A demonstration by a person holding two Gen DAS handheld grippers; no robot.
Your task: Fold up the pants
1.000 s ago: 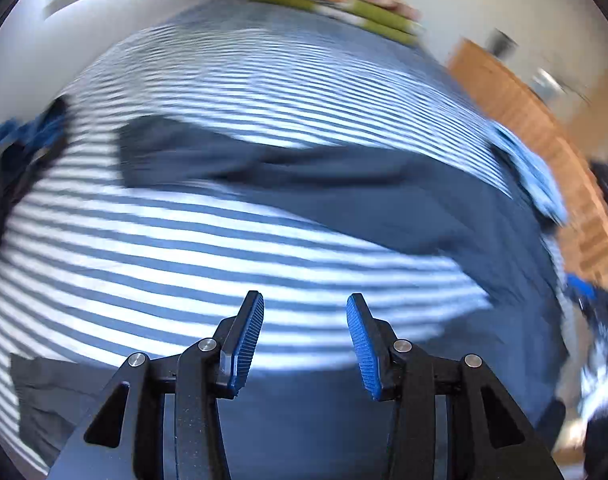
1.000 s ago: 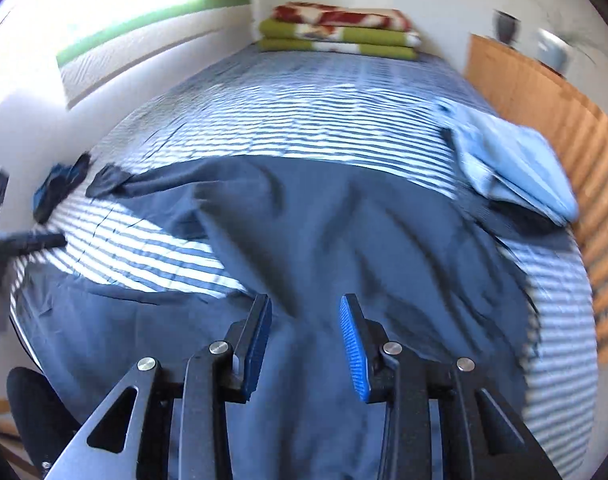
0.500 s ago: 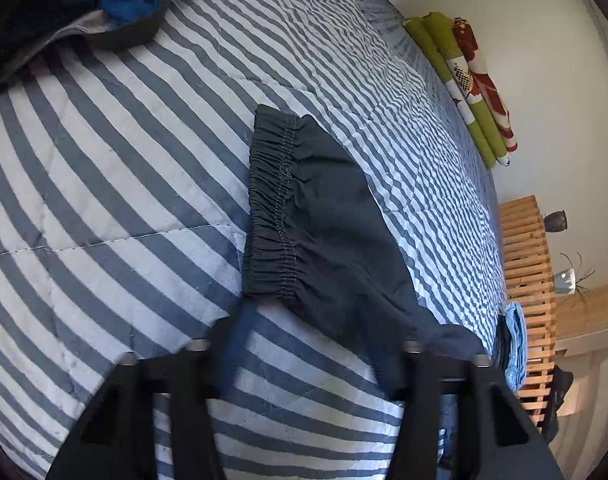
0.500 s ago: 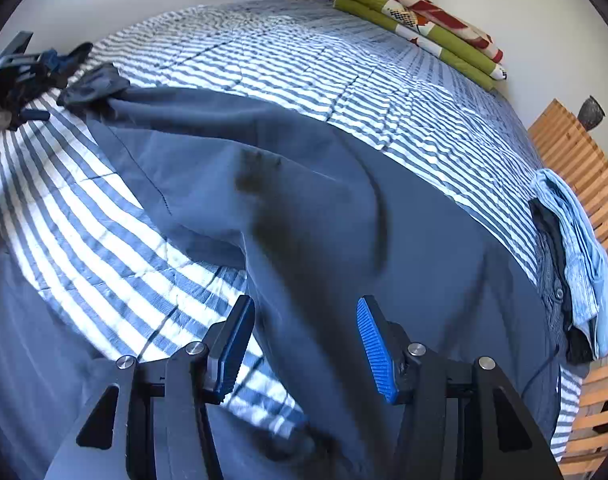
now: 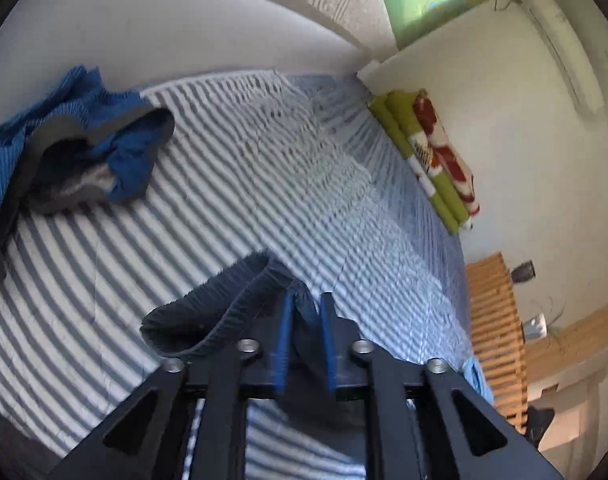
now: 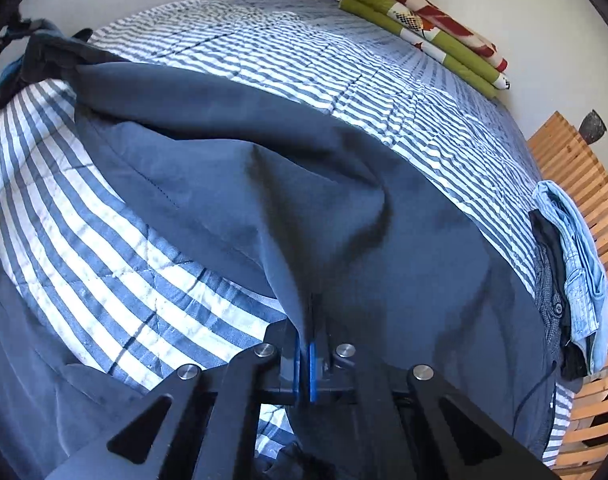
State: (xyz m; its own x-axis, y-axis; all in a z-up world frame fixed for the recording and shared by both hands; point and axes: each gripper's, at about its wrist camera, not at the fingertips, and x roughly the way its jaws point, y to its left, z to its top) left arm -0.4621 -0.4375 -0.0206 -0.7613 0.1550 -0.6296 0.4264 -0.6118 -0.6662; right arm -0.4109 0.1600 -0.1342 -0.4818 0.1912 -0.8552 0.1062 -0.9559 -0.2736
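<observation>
Right wrist: right gripper (image 6: 307, 364) pinching pants (image 6: 232, 152) edge.

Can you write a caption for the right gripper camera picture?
Right gripper pinches dark blue pants on a striped bed.

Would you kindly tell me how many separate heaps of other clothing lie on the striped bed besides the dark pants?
2: a crumpled blue and grey heap near the wall, and a pale denim and dark pile beside the wooden slats. Others may be hidden.

We see bare striped bedspread (image 5: 232, 208) open ahead of us. A crumpled blue garment (image 5: 64, 148) blocks the left; folded blankets (image 5: 435, 160) line the far wall.
</observation>
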